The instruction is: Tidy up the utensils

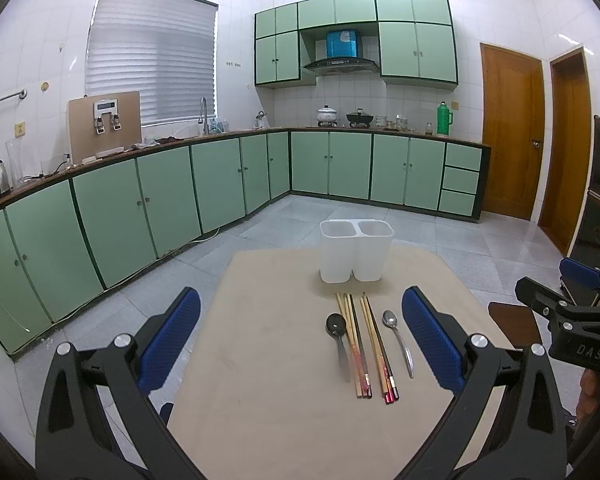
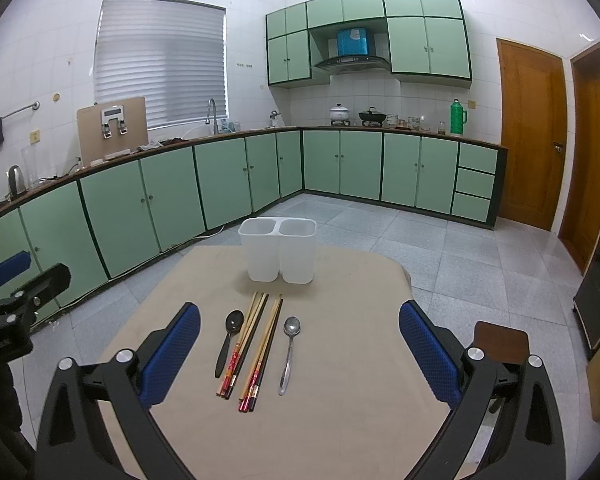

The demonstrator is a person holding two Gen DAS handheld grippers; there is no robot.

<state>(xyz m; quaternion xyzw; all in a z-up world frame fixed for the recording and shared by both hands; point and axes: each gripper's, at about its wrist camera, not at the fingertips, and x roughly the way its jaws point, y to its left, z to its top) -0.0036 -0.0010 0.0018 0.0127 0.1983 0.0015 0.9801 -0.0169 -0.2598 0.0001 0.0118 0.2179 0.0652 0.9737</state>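
Left claw (image 1: 300, 344): released, blue-padded fingers (image 1: 172, 336) spread wide, grasping and touching nothing; hovers over the near edge of the desk (image 1: 268, 400). Seen from the right wrist view, it shows at the far left, off the desk edge.

Right claw (image 2: 300, 348): released, fingers (image 2: 428, 352) spread equally wide, nothing between them, nothing touched; hovers over the near part of the desk. Its body appears at the right edge of the left wrist view, where the white letters "DAS" can be read on the black housing; part of a hand (image 1: 592, 392) shows just below it.

Utensils, all lying flat on the desk, handles toward the near side, in one row between the claws and the holder:
- 1 black spoon (image 2: 229, 340), leftmost.
- 1 bundle of chopsticks (image 2: 244, 346) just right of it, mixed light and dark sticks with red-patterned handle ends; exact count cannot be told.
- 1 second bundle of chopsticks (image 2: 262, 356), just beside the first, same mixed kind; count likewise unclear.
- 1 metal spoon (image 2: 289, 352), rightmost, a little apart from the second bundle.

Holder: 1 white plastic utensil holder (image 2: 278, 250) with 2 compartments side by side, upright at the far middle of the desk, just beyond the chopstick tips; no utensil stands up out of either compartment.

Surroundings: green cabinets (image 2: 340, 164) along the far and left walls, 2 wooden doors (image 2: 532, 132) at right. No further legible writing.
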